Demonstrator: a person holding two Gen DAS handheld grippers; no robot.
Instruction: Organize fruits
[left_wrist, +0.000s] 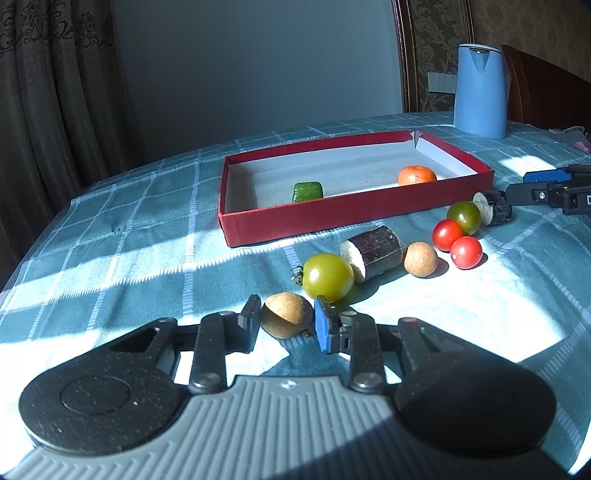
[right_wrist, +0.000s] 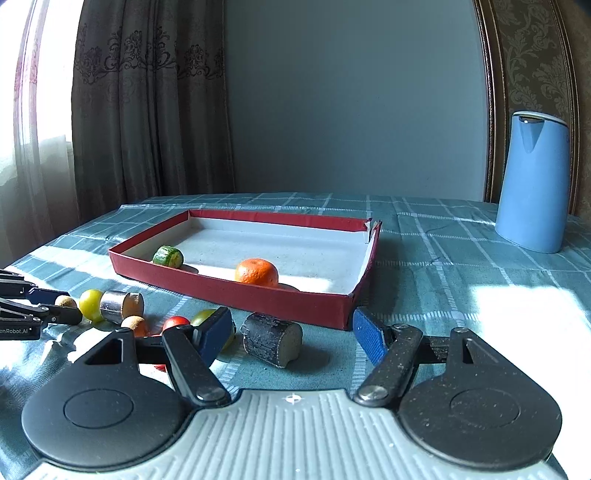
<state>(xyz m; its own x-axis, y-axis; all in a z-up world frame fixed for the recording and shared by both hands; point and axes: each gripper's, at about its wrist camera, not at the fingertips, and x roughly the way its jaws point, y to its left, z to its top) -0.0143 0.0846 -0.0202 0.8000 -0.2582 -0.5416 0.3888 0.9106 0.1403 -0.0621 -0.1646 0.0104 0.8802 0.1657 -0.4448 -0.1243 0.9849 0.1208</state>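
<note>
Red cardboard tray (left_wrist: 332, 218), shallow and rectangular, at table (left_wrist: 147, 229) centre: one orange (left_wrist: 416, 175), one green cucumber chunk (left_wrist: 307, 192) inside. Loose along tray's near edge: two green tomatoes (left_wrist: 328, 277), two red tomatoes (left_wrist: 447, 235), two dark bark-skinned cylinders (left_wrist: 376, 252), two tan rough longans (left_wrist: 421, 259). Left gripper (left_wrist: 286, 320) spread slightly around nearer longan (left_wrist: 286, 314), contact uncertain. Right gripper (right_wrist: 291, 334) spread wide beside one cylinder (right_wrist: 272, 344). One smooth blue kettle (left_wrist: 479, 90) at far corner.

the only readable text was white lettering, cut off at the frame edge, reading "enrobot.ai", on the black body of the left gripper (right_wrist: 55, 308) in the right wrist view; nothing else was legible.
</note>
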